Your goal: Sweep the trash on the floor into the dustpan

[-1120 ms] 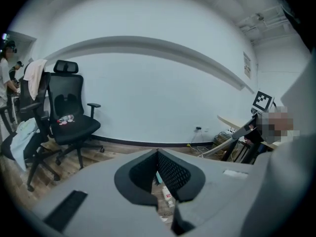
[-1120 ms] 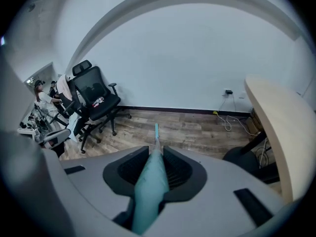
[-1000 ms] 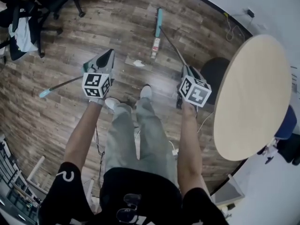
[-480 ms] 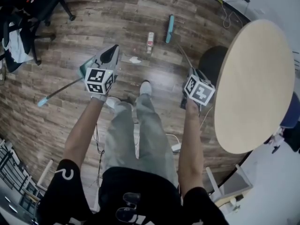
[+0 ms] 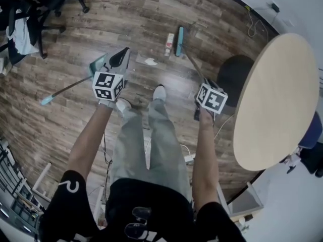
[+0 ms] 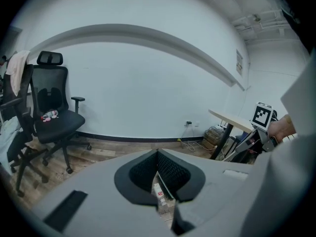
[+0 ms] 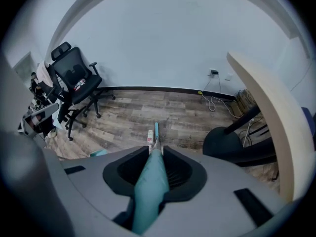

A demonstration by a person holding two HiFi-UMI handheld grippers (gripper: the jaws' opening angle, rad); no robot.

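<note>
A small white carton and a crumpled white paper lie on the wood floor ahead of my feet. My right gripper is shut on the teal broom handle. The teal broom head rests just right of the carton. That carton and broom head show beyond my right gripper. My left gripper is shut on the thin dustpan handle. The teal dustpan sits beside it, left of the paper. My left gripper mostly hides the pan.
A round wooden table on a black base stands close on the right. Black office chairs fill the far left. Cables run along the far wall and a white cord lies by my legs.
The broom head has drawn in close to the right side of the carton. The left gripper and dustpan stay left of the paper.
</note>
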